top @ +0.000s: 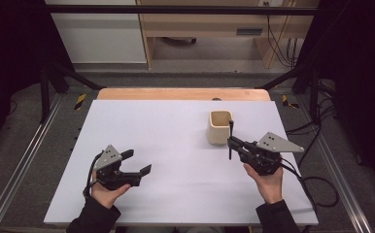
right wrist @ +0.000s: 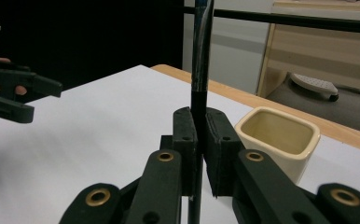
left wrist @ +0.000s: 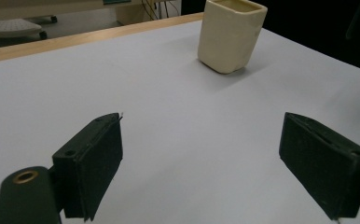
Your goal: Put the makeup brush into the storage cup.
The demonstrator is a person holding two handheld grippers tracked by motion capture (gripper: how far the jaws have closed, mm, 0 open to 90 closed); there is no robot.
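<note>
Clamping the black pen (right wrist: pixel 201 56) upright in the right gripper (top: pixel 234 142), just beside the cream cup (top: pixel 220 127). Best lifted clear of the rim, centred, then lowered straight. Left gripper (top: pixel 136 162) agape, empty, well apart.

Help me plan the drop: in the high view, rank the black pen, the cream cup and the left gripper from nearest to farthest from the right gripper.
1. Black pen: clamped upright in the right gripper.
2. Cream cup: just beyond it, slightly left, on the white table.
3. Left gripper: far across the table, jaws open.
</note>
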